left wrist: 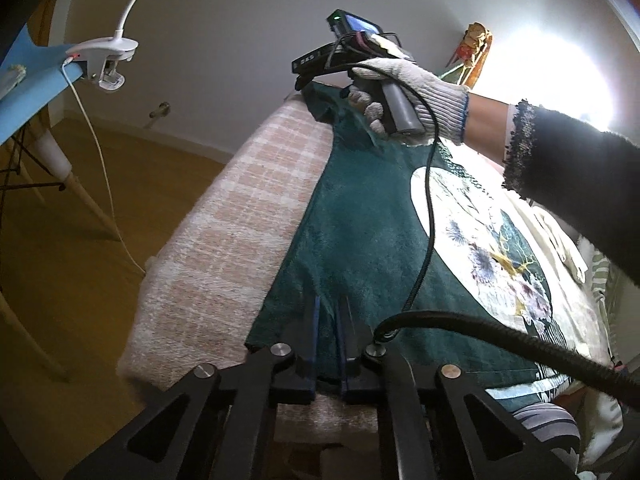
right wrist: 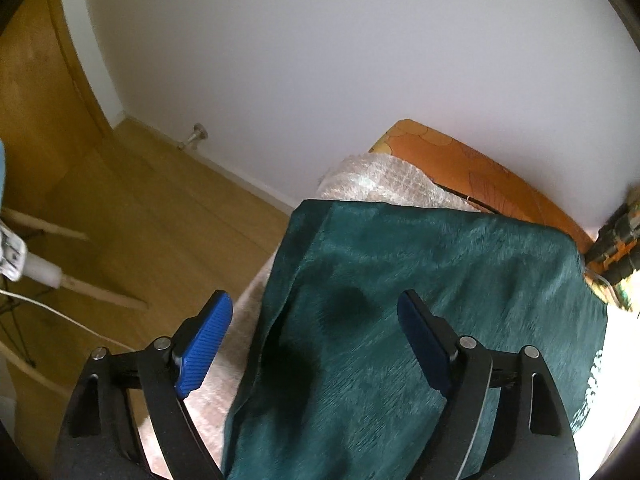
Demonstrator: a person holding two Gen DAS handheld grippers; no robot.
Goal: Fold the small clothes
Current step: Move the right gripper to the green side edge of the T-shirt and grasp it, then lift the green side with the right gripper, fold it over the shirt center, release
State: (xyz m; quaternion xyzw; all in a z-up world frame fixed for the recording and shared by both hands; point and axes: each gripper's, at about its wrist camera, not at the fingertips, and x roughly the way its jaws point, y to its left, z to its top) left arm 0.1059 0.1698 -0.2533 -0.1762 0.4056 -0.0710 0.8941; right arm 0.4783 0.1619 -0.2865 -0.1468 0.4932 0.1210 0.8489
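A dark green velvety garment (left wrist: 360, 240) with a round white flower print lies spread on a pink checked blanket (left wrist: 224, 240). My left gripper (left wrist: 329, 316) is shut on the garment's near edge, with green cloth pinched between its blue fingers. At the far end of the garment, a gloved hand (left wrist: 420, 80) holds the right gripper's handle. In the right wrist view my right gripper (right wrist: 314, 332) stands open just above the green garment (right wrist: 440, 280). Its left pad hangs over the blanket (right wrist: 372, 180) and its right pad over the cloth, with the garment's left edge between them.
A blue chair (left wrist: 28, 92) with a clip-on white lamp (left wrist: 108, 52) and trailing white cable stands on the wooden floor (left wrist: 80, 280) to the left. An orange cushion (right wrist: 480, 168) lies against the wall. More light fabrics (left wrist: 560, 248) lie to the right of the garment.
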